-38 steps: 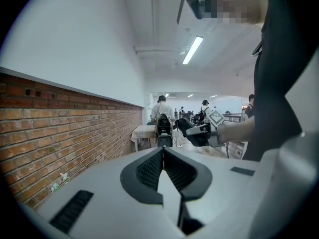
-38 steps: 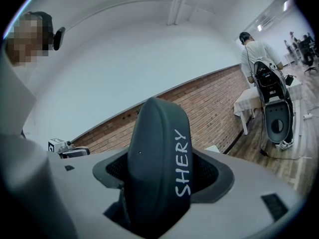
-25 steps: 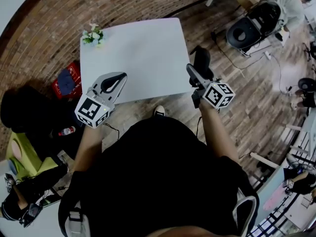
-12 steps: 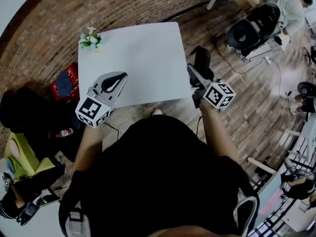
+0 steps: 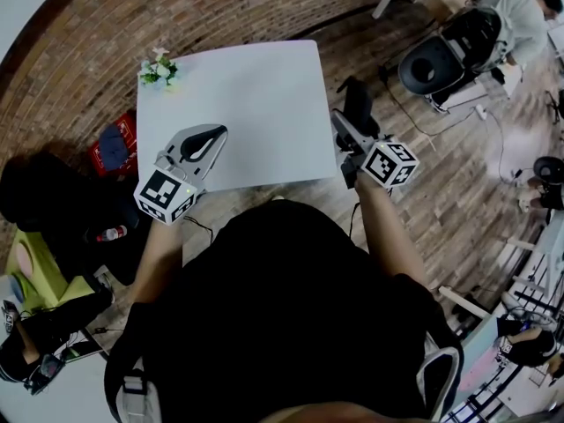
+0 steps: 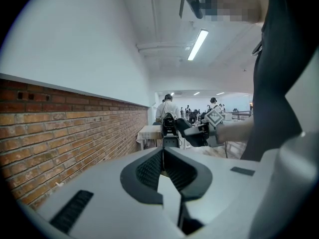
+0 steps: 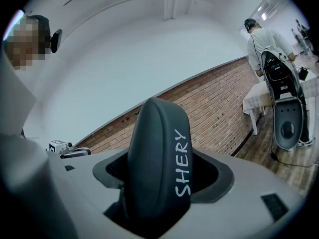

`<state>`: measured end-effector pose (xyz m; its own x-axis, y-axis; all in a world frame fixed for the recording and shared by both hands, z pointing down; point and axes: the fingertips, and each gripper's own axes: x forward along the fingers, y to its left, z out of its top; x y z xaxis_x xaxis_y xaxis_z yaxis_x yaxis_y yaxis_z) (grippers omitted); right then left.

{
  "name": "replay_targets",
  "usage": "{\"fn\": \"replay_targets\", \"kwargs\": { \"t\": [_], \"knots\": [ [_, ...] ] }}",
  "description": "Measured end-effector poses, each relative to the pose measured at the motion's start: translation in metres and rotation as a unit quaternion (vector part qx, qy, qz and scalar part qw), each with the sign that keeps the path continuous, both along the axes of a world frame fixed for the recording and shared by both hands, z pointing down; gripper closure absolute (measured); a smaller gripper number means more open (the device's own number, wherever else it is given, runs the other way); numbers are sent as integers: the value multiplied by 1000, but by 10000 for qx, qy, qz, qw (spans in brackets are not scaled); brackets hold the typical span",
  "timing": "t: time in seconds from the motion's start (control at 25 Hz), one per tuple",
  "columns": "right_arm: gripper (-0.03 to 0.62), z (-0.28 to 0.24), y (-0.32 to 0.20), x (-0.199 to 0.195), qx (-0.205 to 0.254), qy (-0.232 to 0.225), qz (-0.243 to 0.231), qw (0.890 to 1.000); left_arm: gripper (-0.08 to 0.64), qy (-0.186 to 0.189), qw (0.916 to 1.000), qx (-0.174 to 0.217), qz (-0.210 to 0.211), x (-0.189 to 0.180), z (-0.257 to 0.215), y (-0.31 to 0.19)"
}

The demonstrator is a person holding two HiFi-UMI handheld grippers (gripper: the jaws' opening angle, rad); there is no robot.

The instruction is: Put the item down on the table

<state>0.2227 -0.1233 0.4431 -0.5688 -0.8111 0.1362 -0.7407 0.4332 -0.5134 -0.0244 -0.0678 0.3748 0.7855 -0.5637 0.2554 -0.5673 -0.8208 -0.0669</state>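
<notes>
Right gripper view: dark rounded case [image 7: 157, 158] lettered SHERY stands upright between the jaws of the right gripper [image 5: 351, 137], clamped from both sides. Head view: case [image 5: 357, 106] held in the air just beyond the right edge of the white table [image 5: 256, 95], over wooden floor [image 5: 441, 183], not touching the tabletop. Left gripper [image 5: 201, 145] over the table's near left corner, jaws together, nothing between them. Small flower bunch [image 5: 159, 67] at the far left corner.
</notes>
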Motion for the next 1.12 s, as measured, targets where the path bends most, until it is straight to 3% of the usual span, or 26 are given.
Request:
{"fn": "replay_targets", "kwargs": {
  "t": [0.72,1.12],
  "knots": [
    [239,-2,-5,-6,16,-45,-303,9995,546,-77,9993,22,-368,-10,-1,13],
    [239,-5,-11,-12,16,6,-273,9996,545,-57,9993,80,-359,-20,-6,4]
  ]
}}
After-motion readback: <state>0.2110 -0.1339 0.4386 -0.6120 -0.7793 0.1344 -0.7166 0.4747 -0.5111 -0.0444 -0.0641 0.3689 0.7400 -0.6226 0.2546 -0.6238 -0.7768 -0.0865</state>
